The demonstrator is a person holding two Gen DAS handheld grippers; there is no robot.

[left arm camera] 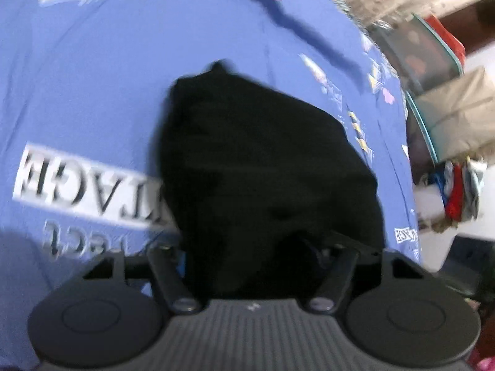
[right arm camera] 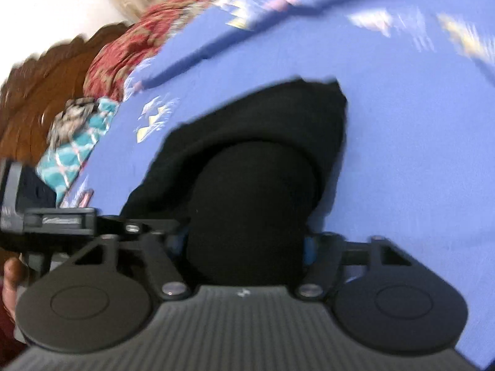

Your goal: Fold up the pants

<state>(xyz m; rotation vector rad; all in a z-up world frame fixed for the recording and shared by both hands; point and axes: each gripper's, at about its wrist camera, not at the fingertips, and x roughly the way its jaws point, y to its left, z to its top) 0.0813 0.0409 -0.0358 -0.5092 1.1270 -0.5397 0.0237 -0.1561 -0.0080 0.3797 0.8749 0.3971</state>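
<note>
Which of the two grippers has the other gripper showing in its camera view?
The right gripper: the other gripper's grey body sits at its view's left edge; the left gripper sees none.

The pants (left arm camera: 263, 160) are plain black, with no visible pattern, in both wrist views (right arm camera: 247, 185). They lie on a periwinkle-blue bedsheet (left arm camera: 92, 77) that carries large white block lettering with dark shading at the near left and small scattered motifs in white, yellow and pink toward the far and right edges (right arm camera: 402, 123). The left gripper (left arm camera: 253, 247) is matte black with a grey ribbed body; the right gripper (right arm camera: 246, 244) is the same, with blue showing at its fingertips (right arm camera: 307, 247). At the far left of the right wrist view sit a red cloth with tan patterning (right arm camera: 123, 52), a teal cloth with a white lattice pattern (right arm camera: 77, 151) and a brown wooden headboard (right arm camera: 31, 92).
</note>
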